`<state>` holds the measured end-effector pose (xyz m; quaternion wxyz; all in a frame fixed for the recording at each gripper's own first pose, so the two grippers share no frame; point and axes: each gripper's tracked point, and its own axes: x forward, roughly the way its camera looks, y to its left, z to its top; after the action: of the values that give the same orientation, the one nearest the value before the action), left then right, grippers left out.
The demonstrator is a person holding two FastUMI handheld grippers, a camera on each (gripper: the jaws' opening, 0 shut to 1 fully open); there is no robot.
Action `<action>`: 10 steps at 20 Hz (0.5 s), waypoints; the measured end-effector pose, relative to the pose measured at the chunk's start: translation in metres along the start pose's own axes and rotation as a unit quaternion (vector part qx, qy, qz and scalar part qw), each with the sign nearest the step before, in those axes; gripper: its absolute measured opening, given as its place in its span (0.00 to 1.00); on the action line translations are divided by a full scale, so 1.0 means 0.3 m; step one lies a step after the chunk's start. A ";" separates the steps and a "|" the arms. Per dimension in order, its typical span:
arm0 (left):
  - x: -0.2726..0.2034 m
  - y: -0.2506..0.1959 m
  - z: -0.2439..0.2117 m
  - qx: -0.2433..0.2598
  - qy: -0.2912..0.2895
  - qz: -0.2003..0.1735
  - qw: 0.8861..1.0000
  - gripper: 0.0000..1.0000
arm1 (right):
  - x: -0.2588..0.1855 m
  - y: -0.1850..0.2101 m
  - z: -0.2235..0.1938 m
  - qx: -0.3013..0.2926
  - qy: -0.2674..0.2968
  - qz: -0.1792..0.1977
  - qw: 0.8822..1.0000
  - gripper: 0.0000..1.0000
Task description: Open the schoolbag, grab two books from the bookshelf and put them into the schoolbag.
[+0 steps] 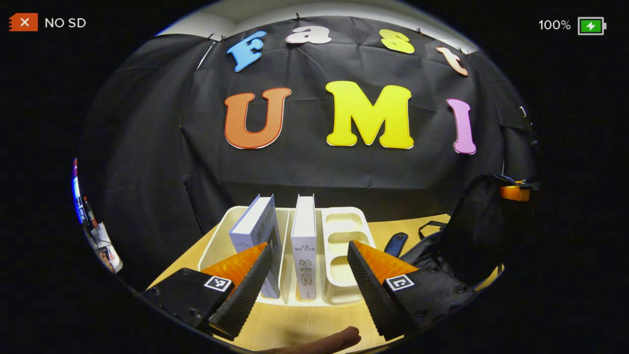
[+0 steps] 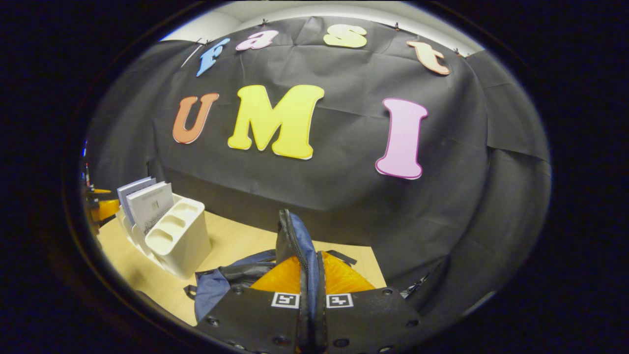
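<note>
— What carries everything here?
— A pale wooden desk (image 1: 290, 322), bare along its near edge; it shows in the right gripper view too.
— And behind it?
— Black cloth (image 2: 344, 162) hung as the booth's wall, creased, pinned along the top, with a strip of pale room wall (image 1: 304, 7) above.

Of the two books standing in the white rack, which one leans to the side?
The left book leans, its top tipped leftward in the left gripper view. The right book stands straight in the bookshelf.
</note>
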<state>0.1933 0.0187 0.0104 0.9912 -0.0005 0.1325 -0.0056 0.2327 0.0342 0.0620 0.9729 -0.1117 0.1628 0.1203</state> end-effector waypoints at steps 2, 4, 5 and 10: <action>0.069 -0.009 0.022 0.002 0.015 -0.003 1.000 0.97 | 0.003 -0.006 -0.005 0.001 -0.002 0.003 1.000 0.05; 0.133 -0.008 0.034 0.010 0.035 -0.003 0.999 0.97 | -0.001 -0.006 -0.008 0.004 -0.004 0.008 1.000 0.05; 0.164 -0.002 0.048 0.017 0.044 0.002 0.999 0.98 | -0.004 -0.011 -0.012 0.002 -0.004 0.010 1.000 0.05; 0.327 0.034 0.091 0.015 0.099 0.024 0.995 0.98 | -0.008 -0.031 -0.032 0.016 -0.011 0.017 1.000 0.05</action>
<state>0.2952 0.0278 0.0109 0.9730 0.0177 0.2297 0.0162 0.2302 0.0224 0.0555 0.9742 -0.0918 0.1556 0.1355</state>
